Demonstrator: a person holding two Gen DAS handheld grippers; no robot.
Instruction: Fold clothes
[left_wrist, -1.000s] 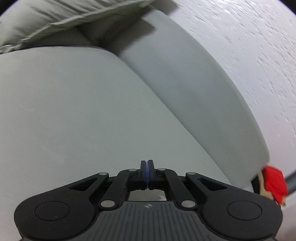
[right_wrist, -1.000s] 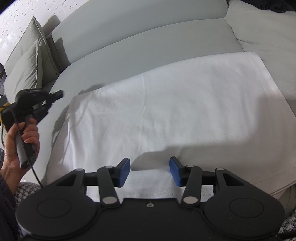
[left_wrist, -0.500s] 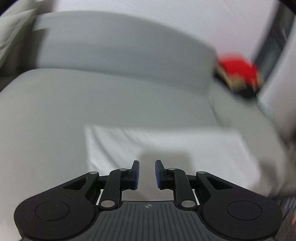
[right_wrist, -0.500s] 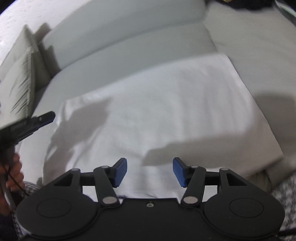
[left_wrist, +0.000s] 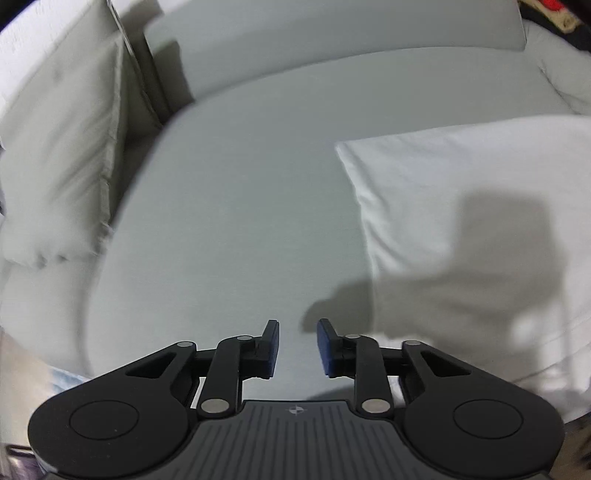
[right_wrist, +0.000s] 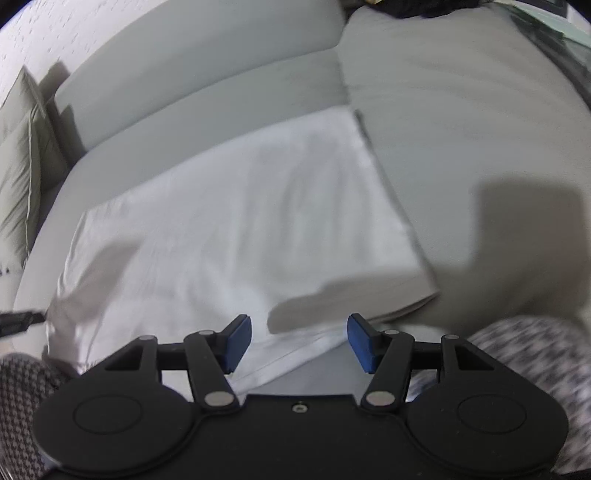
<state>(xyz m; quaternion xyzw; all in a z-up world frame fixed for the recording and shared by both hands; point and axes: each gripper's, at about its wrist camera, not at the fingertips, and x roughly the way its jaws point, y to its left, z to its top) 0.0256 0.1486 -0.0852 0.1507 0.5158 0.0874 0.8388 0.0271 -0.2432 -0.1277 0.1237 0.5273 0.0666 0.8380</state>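
Observation:
A white garment (right_wrist: 236, 221) lies folded flat as a rectangle on the grey sofa seat (left_wrist: 240, 206). In the left wrist view it (left_wrist: 472, 206) fills the right side. My left gripper (left_wrist: 297, 349) is open and empty, above bare seat just left of the garment's left edge. My right gripper (right_wrist: 299, 341) is open and empty, over the garment's near hem at its right front corner. The tip of the left gripper (right_wrist: 22, 318) shows at the left edge of the right wrist view.
Grey throw pillows (left_wrist: 62, 147) lean at the sofa's left end. The backrest (right_wrist: 192, 66) runs along the far side. A second seat cushion (right_wrist: 461, 129) lies right of the garment. Houndstooth fabric (right_wrist: 524, 354) shows at the near edge.
The left gripper went from shut to open and swung from the backrest down beside the garment's left edge. The right gripper shifted right toward the garment's right corner and opened wider.

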